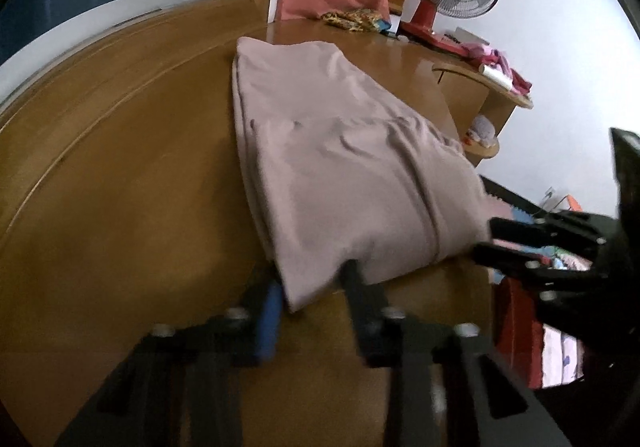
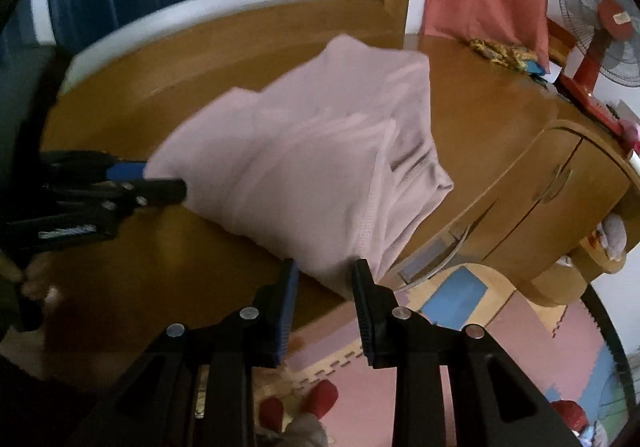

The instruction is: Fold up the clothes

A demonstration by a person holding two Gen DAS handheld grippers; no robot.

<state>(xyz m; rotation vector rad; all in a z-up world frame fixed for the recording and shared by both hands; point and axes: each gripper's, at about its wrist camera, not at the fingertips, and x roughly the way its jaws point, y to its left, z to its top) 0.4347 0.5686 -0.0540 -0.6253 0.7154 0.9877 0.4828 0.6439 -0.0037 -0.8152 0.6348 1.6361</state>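
Cloth [image 1: 340, 167] mid-frame, folded into layers on table [image 1: 120, 187]. Left gripper [image 1: 312, 291] and right gripper [image 2: 324, 275] both spread apart at near edge, probably lining up a grab.

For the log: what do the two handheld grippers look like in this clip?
Both match: the left gripper and right gripper have black, angular frames with silver round bolt heads at the joints. Each has two flat fingers, with blue pads on the inner faces. No cables or sleeves visible.
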